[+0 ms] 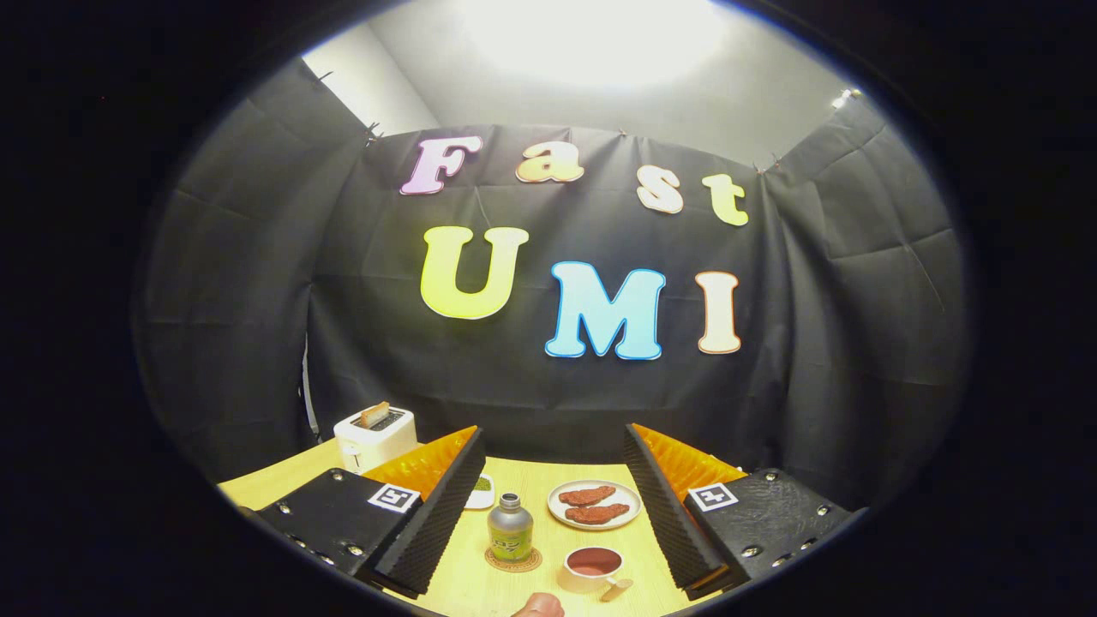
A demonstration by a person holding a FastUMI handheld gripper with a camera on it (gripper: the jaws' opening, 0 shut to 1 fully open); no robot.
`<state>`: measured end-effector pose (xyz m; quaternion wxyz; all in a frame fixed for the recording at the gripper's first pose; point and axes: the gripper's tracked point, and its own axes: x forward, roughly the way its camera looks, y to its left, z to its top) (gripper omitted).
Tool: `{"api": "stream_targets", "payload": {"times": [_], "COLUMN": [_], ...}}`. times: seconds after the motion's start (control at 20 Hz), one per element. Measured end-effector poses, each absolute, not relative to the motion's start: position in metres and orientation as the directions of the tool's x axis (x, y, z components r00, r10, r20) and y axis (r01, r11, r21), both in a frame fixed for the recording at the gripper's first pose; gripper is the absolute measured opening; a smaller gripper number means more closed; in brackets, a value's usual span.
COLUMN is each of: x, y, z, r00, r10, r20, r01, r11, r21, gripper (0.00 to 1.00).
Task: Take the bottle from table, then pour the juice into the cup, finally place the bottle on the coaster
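Bottle (510, 527) on coaster (513, 560); tongs (554, 463) wide open, empty.

Bright overhead light blown out w/ glare, table evenly lit, sharp centre, strong fisheye bending at edges.

You can read no wording: the bottle (510, 531) label is too small, and each finger (394, 497) carries only a square black-and-white marker.
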<state>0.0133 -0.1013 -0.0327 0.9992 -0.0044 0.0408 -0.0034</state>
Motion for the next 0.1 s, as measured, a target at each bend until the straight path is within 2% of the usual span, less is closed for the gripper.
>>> {"api": "stream_targets", "payload": {"times": [0.1], "x": [0.0115], "y": [-0.1133], "z": [-0.0376], "r00": [0.997], "r10": [-0.019], "r20": [-0.078], "r01": [0.018], "r11": [1.0], "r21": [-0.005], "gripper": [0.98]}}
